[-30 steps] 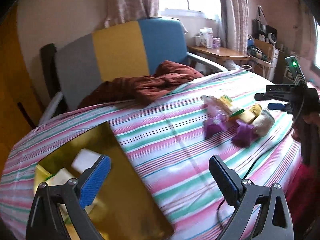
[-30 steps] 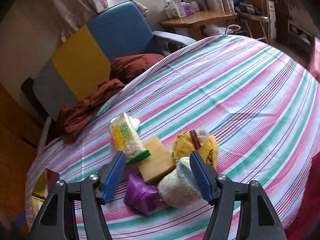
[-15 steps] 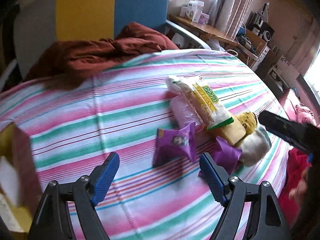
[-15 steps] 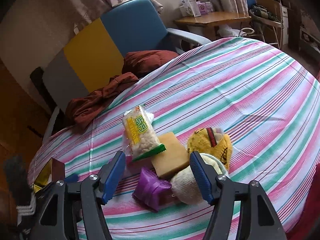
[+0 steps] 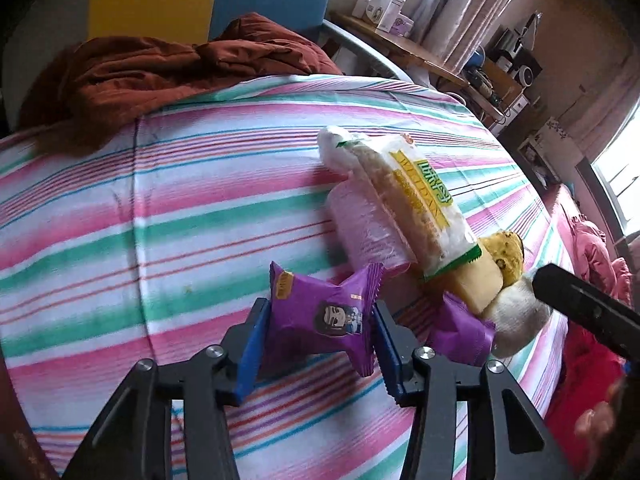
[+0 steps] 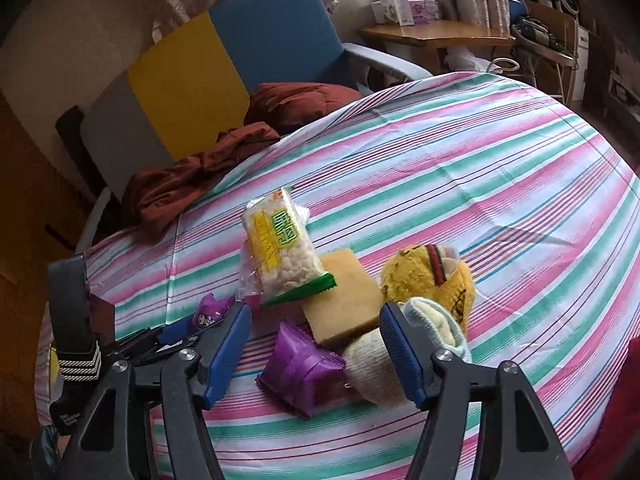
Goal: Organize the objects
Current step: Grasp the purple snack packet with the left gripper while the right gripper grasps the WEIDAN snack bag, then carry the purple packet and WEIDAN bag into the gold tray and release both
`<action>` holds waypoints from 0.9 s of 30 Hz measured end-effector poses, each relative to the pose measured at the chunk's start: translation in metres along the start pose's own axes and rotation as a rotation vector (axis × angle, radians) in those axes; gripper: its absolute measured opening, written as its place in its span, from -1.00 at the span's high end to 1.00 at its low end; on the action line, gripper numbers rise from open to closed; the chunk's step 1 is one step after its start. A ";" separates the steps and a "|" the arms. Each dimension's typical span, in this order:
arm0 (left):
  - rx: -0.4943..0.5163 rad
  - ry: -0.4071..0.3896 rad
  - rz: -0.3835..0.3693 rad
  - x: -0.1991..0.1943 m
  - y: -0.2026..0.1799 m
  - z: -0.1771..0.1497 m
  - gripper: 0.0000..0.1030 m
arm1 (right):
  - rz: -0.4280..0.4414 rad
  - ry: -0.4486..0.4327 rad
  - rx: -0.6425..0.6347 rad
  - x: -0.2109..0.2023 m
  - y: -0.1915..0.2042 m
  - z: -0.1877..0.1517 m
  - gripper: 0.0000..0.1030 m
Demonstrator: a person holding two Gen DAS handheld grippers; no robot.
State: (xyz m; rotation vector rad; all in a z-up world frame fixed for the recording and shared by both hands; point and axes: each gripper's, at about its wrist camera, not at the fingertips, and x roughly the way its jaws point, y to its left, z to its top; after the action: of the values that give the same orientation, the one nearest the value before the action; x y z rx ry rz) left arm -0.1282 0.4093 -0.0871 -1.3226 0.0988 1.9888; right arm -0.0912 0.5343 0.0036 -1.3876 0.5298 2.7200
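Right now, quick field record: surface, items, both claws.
surface: striped cloth
items: rice cracker pack, yellow sponge, plush toy, sock, two purple packets
left claw: closing, purple packet between its pads
right claw: open, above second purple packet

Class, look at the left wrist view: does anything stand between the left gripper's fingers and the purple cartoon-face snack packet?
Nothing visible does. The left gripper already straddles the purple snack packet, its jaws closing with only the packet between them.
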 end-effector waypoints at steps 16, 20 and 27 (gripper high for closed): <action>-0.054 -0.005 0.071 -0.042 0.023 -0.041 0.01 | -0.111 0.182 -0.279 0.089 0.050 0.041 0.03; -0.038 -0.018 0.075 -0.048 0.020 -0.047 0.01 | -0.099 0.176 -0.288 0.077 0.050 0.034 0.10; -0.023 -0.067 0.061 -0.071 0.012 -0.057 0.01 | -0.050 0.145 -0.290 0.040 0.055 0.011 0.10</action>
State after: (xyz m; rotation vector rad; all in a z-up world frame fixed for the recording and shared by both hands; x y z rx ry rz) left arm -0.0773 0.3378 -0.0588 -1.2801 0.0866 2.0891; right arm -0.1343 0.4815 -0.0062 -1.6448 0.1043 2.7539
